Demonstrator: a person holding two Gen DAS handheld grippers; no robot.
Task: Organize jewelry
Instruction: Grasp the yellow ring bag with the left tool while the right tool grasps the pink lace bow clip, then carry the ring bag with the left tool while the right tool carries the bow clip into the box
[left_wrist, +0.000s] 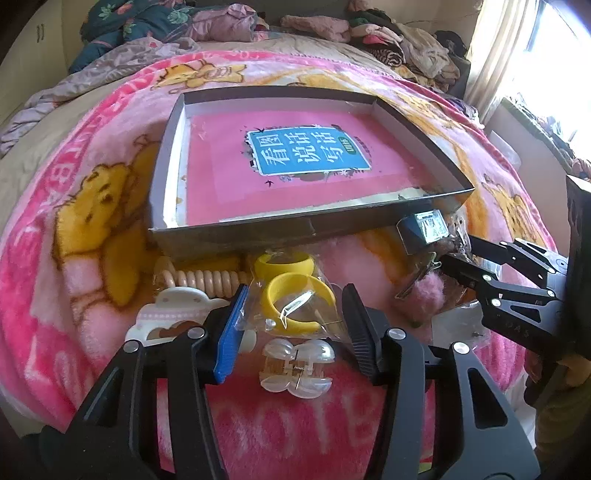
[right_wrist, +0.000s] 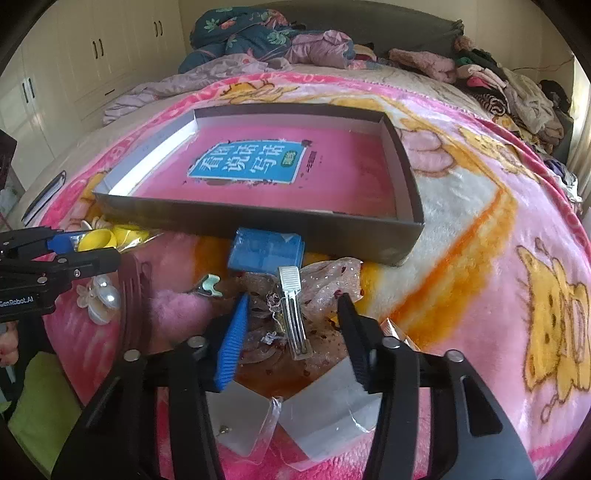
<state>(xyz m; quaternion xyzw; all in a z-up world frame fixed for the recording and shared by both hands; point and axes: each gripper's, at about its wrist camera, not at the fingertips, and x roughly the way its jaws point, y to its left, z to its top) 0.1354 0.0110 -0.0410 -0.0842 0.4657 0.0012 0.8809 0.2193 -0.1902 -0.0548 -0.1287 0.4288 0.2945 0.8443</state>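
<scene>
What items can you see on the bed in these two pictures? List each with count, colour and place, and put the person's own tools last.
box: one, grey, open, on the blanket, behind the small items
book: one, pink with blue label, flat inside the box
blanket: one, pink with yellow bears, covering the bed
yellow rings: two, in a clear bag, before the box
spiral hair tie: one, peach, left of the rings
clear claw clip: one, nearest the left camera
metal hair clip: one, silver, on a sheer sequinned bow
blue packet: one, against the box's front
pink pompom: one, left of the bow
left gripper: fingers around the ring bag
right gripper: fingers either side of the metal clip
</scene>
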